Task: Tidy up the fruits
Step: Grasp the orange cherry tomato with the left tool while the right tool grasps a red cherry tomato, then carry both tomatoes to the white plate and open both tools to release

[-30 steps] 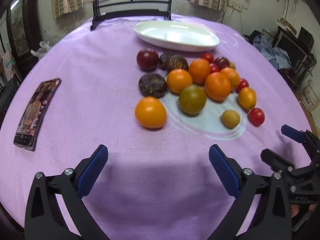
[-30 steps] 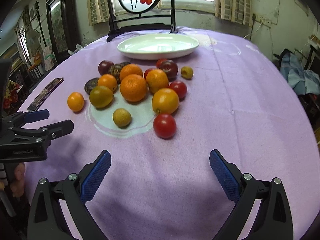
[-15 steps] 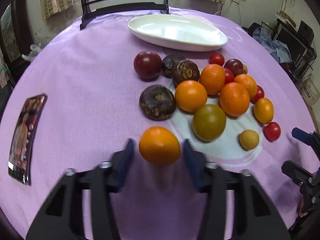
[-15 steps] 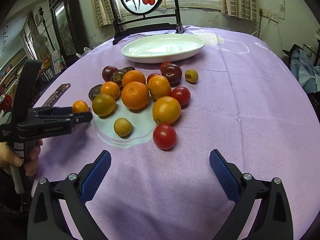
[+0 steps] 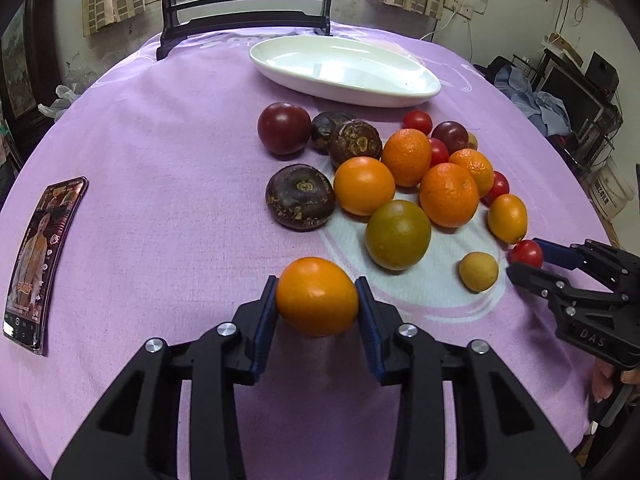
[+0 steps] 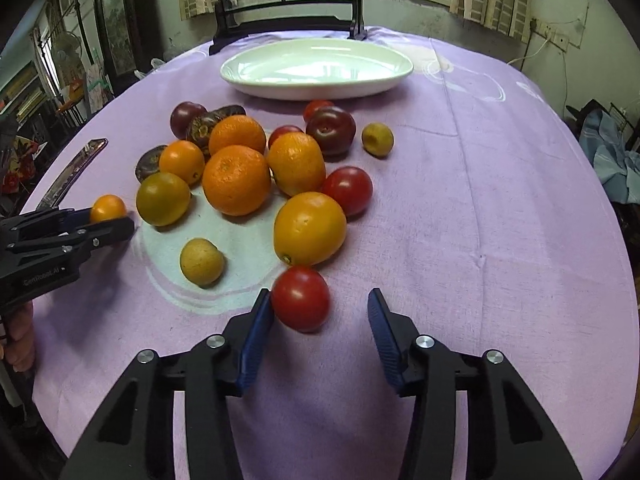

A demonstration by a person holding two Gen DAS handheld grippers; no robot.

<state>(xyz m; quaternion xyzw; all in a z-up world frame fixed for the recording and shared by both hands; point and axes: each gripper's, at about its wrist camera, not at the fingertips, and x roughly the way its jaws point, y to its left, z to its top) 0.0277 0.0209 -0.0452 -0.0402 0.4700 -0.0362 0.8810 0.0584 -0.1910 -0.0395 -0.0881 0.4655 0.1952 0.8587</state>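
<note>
A cluster of oranges, tomatoes, plums and dark brown fruits (image 5: 404, 184) lies on the purple tablecloth, in front of an empty white oval dish (image 5: 344, 70). My left gripper (image 5: 316, 300) is shut on a small orange fruit (image 5: 317, 296), which also shows in the right wrist view (image 6: 107, 208). My right gripper (image 6: 318, 312) is open around a red tomato (image 6: 301, 298); its left pad touches the tomato and the right pad stands apart. The dish also shows in the right wrist view (image 6: 316, 68).
A phone (image 5: 38, 260) lies at the left of the table. A black frame stand (image 5: 248, 12) stands behind the dish. A small yellow-brown fruit (image 6: 201, 262) and a yellow-orange fruit (image 6: 310, 228) lie just beyond the tomato.
My left gripper moved forward and closed on the small orange fruit. My right gripper moved forward around the red tomato and its jaws narrowed.
</note>
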